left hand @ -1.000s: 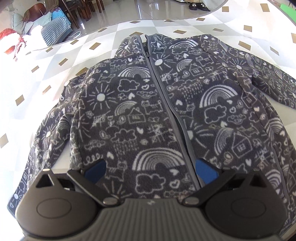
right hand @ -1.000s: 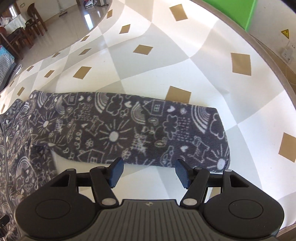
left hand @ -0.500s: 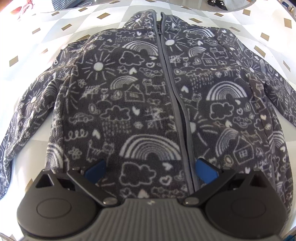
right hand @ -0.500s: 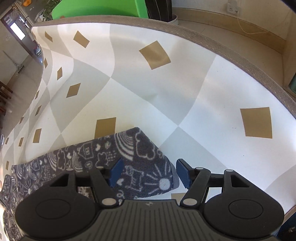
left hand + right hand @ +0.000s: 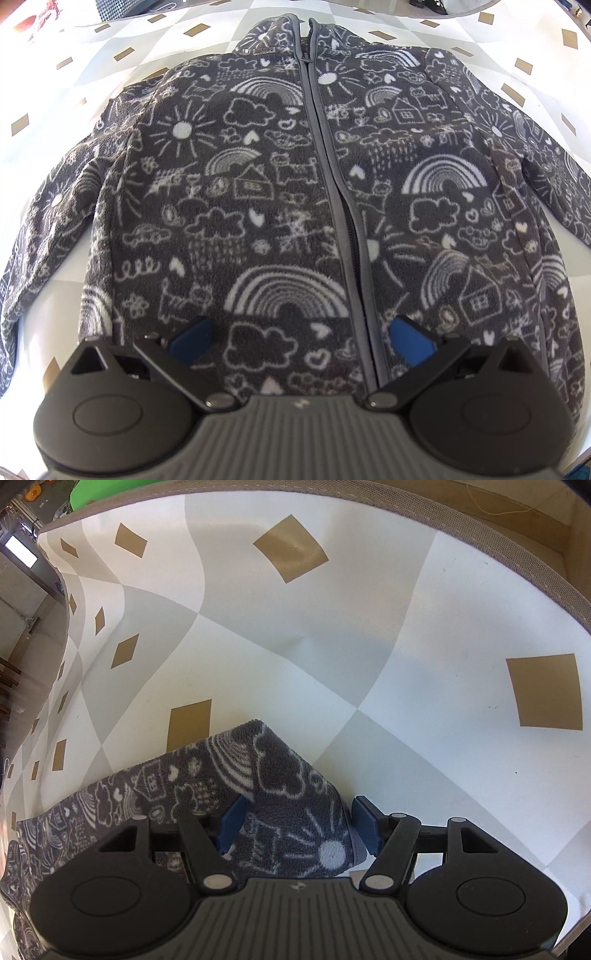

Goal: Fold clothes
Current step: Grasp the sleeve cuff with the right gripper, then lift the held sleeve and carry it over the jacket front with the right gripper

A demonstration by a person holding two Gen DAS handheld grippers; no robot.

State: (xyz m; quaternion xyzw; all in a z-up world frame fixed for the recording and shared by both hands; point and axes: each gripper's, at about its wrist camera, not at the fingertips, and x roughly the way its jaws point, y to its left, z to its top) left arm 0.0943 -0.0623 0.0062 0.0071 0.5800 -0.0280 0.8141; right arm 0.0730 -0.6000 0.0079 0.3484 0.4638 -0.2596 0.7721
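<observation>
A dark grey fleece jacket (image 5: 288,206) printed with white rainbows, suns and houses lies flat, front up, its grey zipper (image 5: 332,177) closed. Both sleeves spread out to the sides. My left gripper (image 5: 301,341) hovers open over the hem near the zipper's lower end, with nothing pinched between its blue pads (image 5: 190,341). In the right wrist view the end of one sleeve (image 5: 295,797) lies on the cloth between the fingers of my right gripper (image 5: 297,827). Its jaws stand apart on either side of the cuff and do not squeeze it.
The jacket rests on a white and grey tablecloth (image 5: 332,646) with tan diamonds. The table's rounded edge (image 5: 517,565) curves past at the upper right, with bare floor beyond. Something green (image 5: 110,491) stands past the far edge.
The right gripper slid along the sleeve to its cuff end and rolled, so the cuff now sits between its fingers. The left gripper turned a little, which centred the jacket in its view.
</observation>
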